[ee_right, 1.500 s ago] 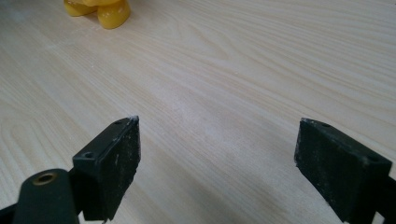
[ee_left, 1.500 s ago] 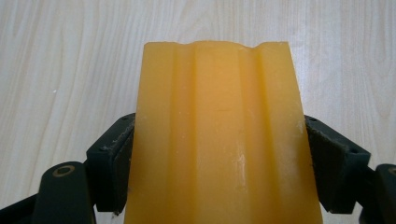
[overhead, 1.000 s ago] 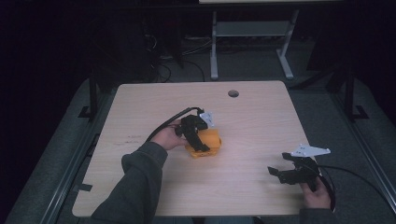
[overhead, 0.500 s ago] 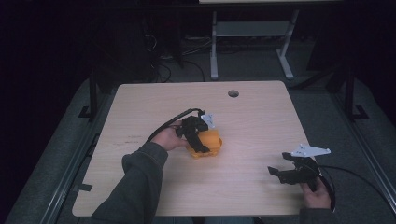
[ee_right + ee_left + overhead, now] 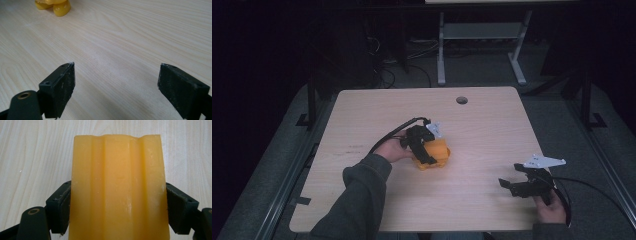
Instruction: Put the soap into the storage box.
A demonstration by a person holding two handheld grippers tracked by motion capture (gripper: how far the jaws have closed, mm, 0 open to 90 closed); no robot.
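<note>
**Yellow block pinched at centre of bench**

While the left hand-held gripper (image 5: 428, 150) sits at the middle of the high view, its jaws press both sides of the yellow block (image 5: 117, 190), which rests on the bench (image 5: 492, 125). At lower right, well apart, the right hand-held gripper (image 5: 518, 184) stands spread and empty. The block's near end is cut off by the frame's bottom edge.

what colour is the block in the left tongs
Yellow-orange, waxy-looking block with lengthwise ridges; the left gripper view shows it best.
</note>
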